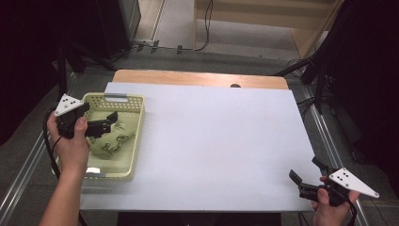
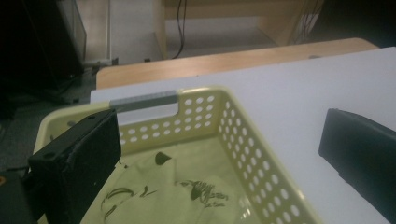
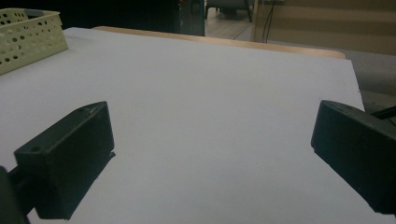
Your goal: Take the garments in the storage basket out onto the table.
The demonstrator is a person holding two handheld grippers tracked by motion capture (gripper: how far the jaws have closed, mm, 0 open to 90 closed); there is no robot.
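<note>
At the left edge of the desk [image 1: 211, 141] we hold our left claw [image 1: 109, 121] over the pale yellow basket [image 1: 136, 136], its jaws apart and clamped on nothing; in the left gripper view one jaw hangs inside the basket and the other stands outside its near wall, above the white surface. In the basket lies the thing we are reaching for, a crumpled light green cloth [image 2: 187, 196] with dark printed marks, bunched on the floor of the basket and, as far as we can tell, not touched by the claw. We judge it to be light and soft, with no stiffness at all: it will sag and drape once lifted, and it may drag along the perforated walls, though it is neither slippery nor fragile. The best hold looks to be a raised fold or ridge near the middle of the bunch, where both jaws can close on a thick pinch of fabric; a flat patch would give us little to bite. Far to the right, well apart from the basket, our right claw [image 1: 308, 175] rests near the front right corner of the desk, jaws wide apart and holding nothing.
</note>
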